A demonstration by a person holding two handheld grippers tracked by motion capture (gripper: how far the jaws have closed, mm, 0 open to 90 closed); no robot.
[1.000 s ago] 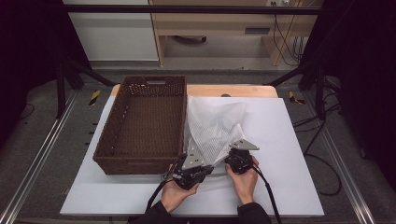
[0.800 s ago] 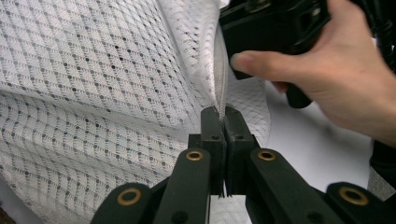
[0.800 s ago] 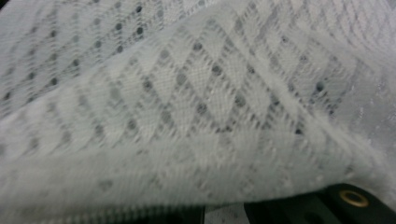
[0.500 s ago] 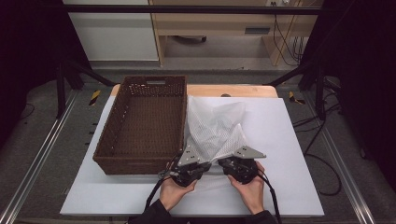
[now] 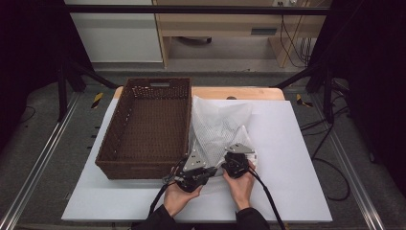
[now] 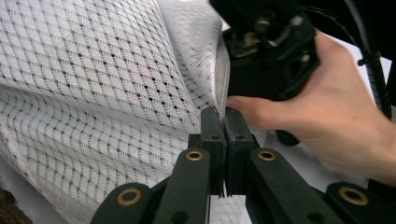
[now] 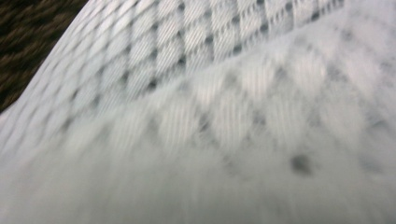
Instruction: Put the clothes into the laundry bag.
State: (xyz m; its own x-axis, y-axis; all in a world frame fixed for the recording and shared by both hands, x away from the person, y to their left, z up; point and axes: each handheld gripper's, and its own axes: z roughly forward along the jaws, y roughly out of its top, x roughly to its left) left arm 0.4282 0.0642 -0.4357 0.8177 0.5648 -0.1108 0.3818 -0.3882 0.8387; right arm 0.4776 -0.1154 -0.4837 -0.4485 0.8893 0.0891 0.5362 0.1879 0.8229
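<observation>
A white mesh cloth [image 5: 218,125] lay crumpled on the white table [image 5: 292,158], just to the right of the brown wicker basket [image 5: 148,129], its left edge touching the basket's right wall and its near end drawn toward the person. The left gripper [image 5: 203,173], held in the person's left hand [image 5: 176,197], sat by the near right corner of the basket, at the cloth's near edge; in the left gripper view its jaws stood pressed together with a thin edge of the cloth [image 6: 116,93] pinched between the pads, the fabric rising from the pinch in folds. The right gripper [image 5: 235,160], in the person's right hand [image 5: 242,184], sat farther to the right of the basket than the left gripper, just beside it, also on the near part of the cloth. Its jaws had just opened and closed again; in the right gripper view the cloth [image 7: 233,116] lay blurred and very close against the lens, with a dark strip of the basket [image 7: 32,37] at the upper left, and the jaws themselves could not be made out, so they counted as together, though whether they had caught fabric could not be told. In the left gripper view the right hand [image 6: 336,116] and the body of its gripper [image 6: 266,46] sat close above and to the right of the pinch. A black cable [image 5: 263,196] trailed from the right gripper toward the near edge of the table, on the side away from the basket.
</observation>
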